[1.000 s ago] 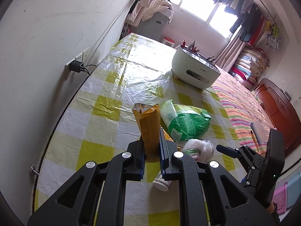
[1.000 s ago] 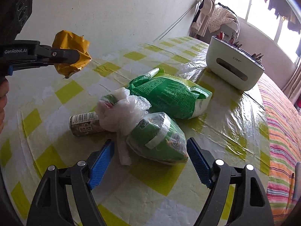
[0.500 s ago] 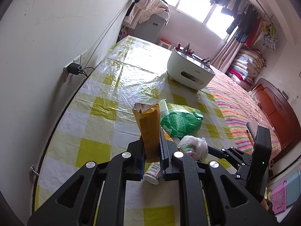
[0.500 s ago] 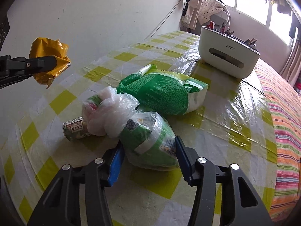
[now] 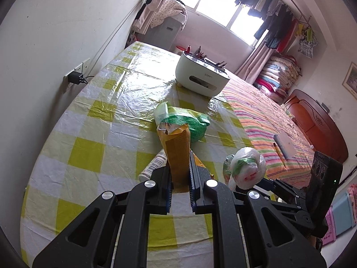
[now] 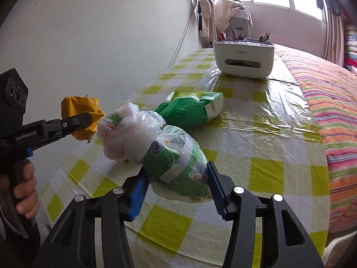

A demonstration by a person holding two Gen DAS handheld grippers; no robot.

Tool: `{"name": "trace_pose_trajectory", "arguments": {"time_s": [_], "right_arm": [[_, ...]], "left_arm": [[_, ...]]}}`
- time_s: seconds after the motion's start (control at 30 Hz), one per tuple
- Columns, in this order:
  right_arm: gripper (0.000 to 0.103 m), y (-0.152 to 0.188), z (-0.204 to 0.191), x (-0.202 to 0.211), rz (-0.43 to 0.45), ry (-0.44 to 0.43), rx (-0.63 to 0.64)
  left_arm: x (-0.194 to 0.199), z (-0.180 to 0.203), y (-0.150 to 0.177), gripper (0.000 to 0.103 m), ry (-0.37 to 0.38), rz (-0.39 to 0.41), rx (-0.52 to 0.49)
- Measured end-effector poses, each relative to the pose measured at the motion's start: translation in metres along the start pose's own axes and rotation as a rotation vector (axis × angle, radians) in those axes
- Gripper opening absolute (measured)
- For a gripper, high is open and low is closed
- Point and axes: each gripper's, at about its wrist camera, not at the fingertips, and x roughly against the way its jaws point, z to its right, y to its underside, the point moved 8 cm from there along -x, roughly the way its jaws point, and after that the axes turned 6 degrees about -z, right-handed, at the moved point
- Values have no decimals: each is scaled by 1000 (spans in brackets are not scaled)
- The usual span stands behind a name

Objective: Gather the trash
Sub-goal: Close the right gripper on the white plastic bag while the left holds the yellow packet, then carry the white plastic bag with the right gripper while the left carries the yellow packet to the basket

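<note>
Checked table below both sets of fingers, green packet and small bottle left lying ahead of them. Right gripper clamped on clear bag of green wrappers, lifted off; left gripper pinched tight on yellow wrapper, upright between fingers. Pick-up step; next probably carry both to a bin, none in view.

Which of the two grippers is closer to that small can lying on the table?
Left. The left gripper, shut on a yellow wrapper, hangs right beside the can. The right gripper, clamping a clear bag of trash, is farther off.
</note>
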Motion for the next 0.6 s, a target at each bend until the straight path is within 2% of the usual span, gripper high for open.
{"name": "trace_pose_trajectory", "arguments": {"time_s": [0.3, 0.47, 0.6], "right_arm": [[50, 38, 37, 48, 78, 10, -164], [50, 61, 59, 76, 127, 42, -252], [50, 77, 67, 93, 158, 82, -274]], "left_arm": [[7, 52, 50, 12, 75, -26, -68], [13, 82, 68, 12, 106, -24, -118], [16, 101, 77, 12, 119, -33, -159]]}}
